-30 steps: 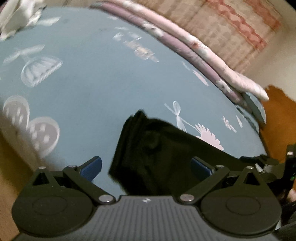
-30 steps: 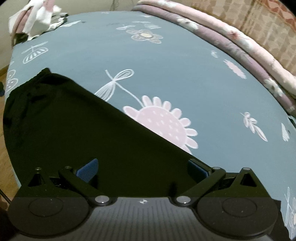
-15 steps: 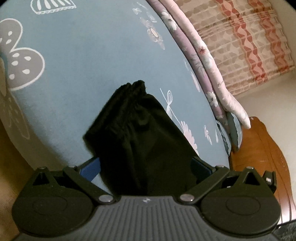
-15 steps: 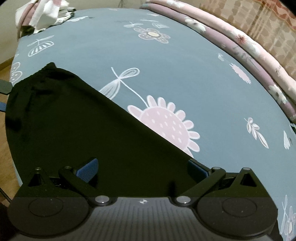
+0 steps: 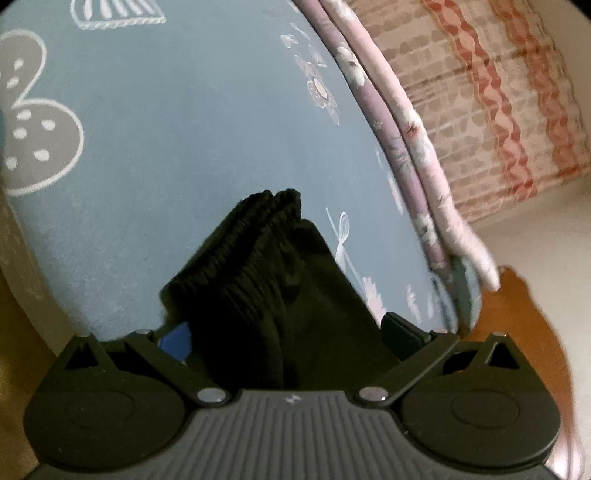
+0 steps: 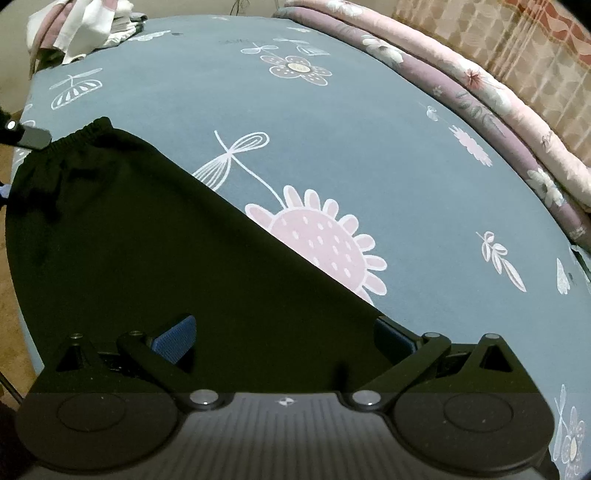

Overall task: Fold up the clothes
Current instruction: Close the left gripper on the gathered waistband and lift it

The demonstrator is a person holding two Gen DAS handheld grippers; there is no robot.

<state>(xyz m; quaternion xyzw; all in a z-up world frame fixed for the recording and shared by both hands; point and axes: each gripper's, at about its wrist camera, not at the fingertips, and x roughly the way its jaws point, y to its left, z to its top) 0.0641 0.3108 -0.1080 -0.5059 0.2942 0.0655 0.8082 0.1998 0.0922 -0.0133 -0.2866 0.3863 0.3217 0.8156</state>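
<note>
- Close in: left gripper (image 5: 286,338) has its jaws spread wide either side of the waistband end of the black garment (image 6: 155,266); cloth sits between them, neither pad pressing on it as far as I can see. Released, not pinching.
- Right gripper (image 6: 284,336) likewise: jaws apart, black cloth filling the gap, blue pad (image 6: 173,338) lying on the fabric. No squeeze visible.
- The garment lies on the bed (image 6: 369,147), along its near edge, in a long flat strip with one straight edge running diagonally across the sheet.
- At the elastic waistband (image 5: 258,236) two gathered ridges lie side by side, so it looks doubled lengthwise. My guess: one fold is in and the strip remains long, so a crosswise fold or two seems left. Whether either end is being taken up or let go, I cannot tell.
- Farther: printed blue sheet bare beyond the cloth; rolled floral quilt (image 6: 480,96) along the far side.
- Far corner: heap of light clothes (image 6: 85,29); folded or not, cannot make out.
</note>
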